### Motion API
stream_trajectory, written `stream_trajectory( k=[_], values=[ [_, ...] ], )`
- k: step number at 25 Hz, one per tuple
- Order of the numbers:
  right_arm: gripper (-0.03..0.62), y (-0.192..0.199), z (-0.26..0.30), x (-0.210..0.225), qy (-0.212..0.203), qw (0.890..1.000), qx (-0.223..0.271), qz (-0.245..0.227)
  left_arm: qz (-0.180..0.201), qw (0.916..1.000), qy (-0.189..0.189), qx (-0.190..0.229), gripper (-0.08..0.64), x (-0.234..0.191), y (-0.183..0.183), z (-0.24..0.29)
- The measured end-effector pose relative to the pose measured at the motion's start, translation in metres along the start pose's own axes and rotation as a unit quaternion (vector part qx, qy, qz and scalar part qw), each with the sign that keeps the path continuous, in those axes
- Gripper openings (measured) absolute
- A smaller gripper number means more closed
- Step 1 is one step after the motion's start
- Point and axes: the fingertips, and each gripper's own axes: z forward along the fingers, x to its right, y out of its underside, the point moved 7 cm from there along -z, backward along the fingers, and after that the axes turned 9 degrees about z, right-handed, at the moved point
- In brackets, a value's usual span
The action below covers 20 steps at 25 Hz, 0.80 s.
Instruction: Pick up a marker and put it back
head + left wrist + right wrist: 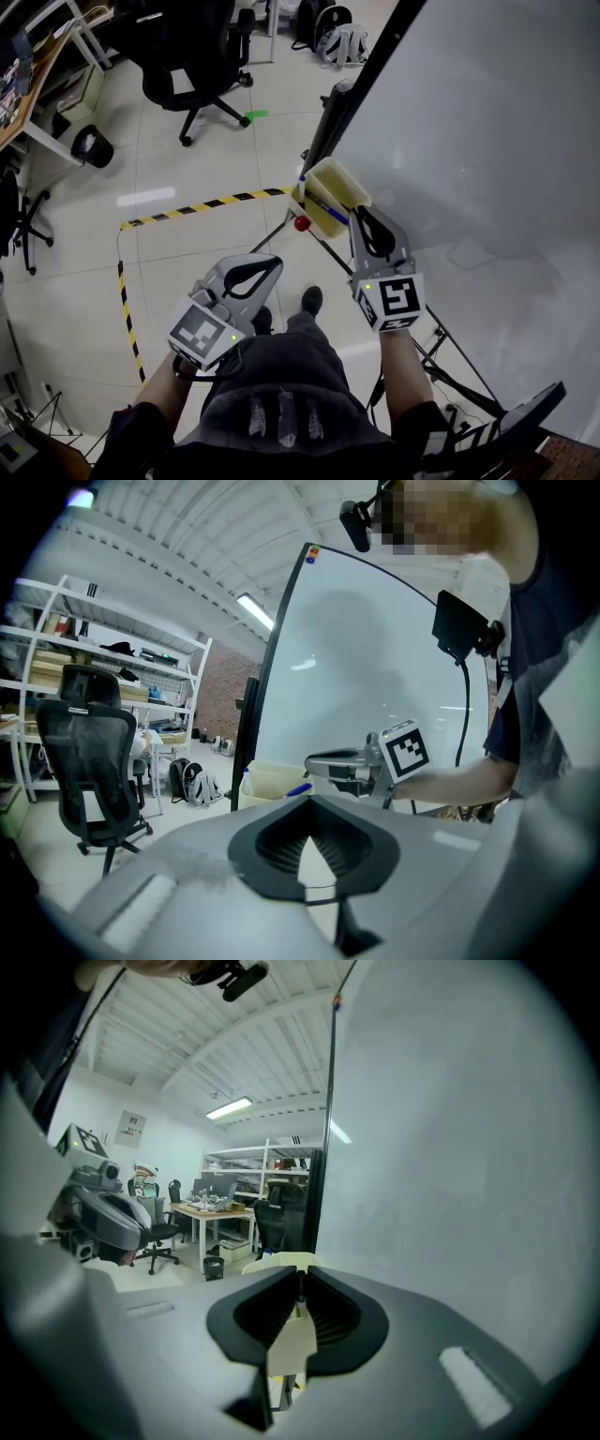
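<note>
**Site check: marker station at whiteboard, both grippers in view**

Head view. A person stands facing a whiteboard [487, 141] on a wheeled frame, with a gripper in each hand. A cream tray [345, 181] hangs at the board's lower edge. The blue marker [323, 199] lies slanted in it. Its near end meets the tips of the right gripper [359, 214], whose jaws are drawn in close on that end. A small red item [301, 223] sits just below the tray; its nature cannot be determined. The left gripper [275, 263] is held lower and to the left, well apart from the tray, with its tips together. Behind are a black office chair [192, 56], a bin [92, 145] and yellow-black floor tape [206, 203].

Left gripper view. The left gripper [312, 799] has its jaw tips meeting and nothing between them. Beyond it, the right gripper [309, 759] reaches level toward the tray [267, 780]. The blue marker [298, 788] slants up out of the tray to a point just under that gripper's tip. Contact is not clear from this side.

Right gripper view. The right gripper [300, 1277] shows its jaws nearly together, with only a thin dark sliver at the tips. The tray [281, 1260] is directly ahead, against the whiteboard [450, 1147]. The left gripper [98, 1213] appears at the left edge. A desk [211, 1209] with chairs stands far back.
</note>
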Motion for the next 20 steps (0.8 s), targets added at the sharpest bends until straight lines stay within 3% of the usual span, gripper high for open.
stream_trajectory(
  k=[14,20],
  values=[
    [0.037,-0.045,-0.001,-0.009,-0.022,0.998,0.027,-0.053,0.004,0.9999,-0.006,0.01,0.006,-0.012,-0.006,-0.001],
    [0.037,-0.056,-0.006,-0.012,-0.028,0.997,0.034,-0.061,0.029,0.999,-0.015,0.031,0.006,-0.02,-0.029,0.004]
  ],
)
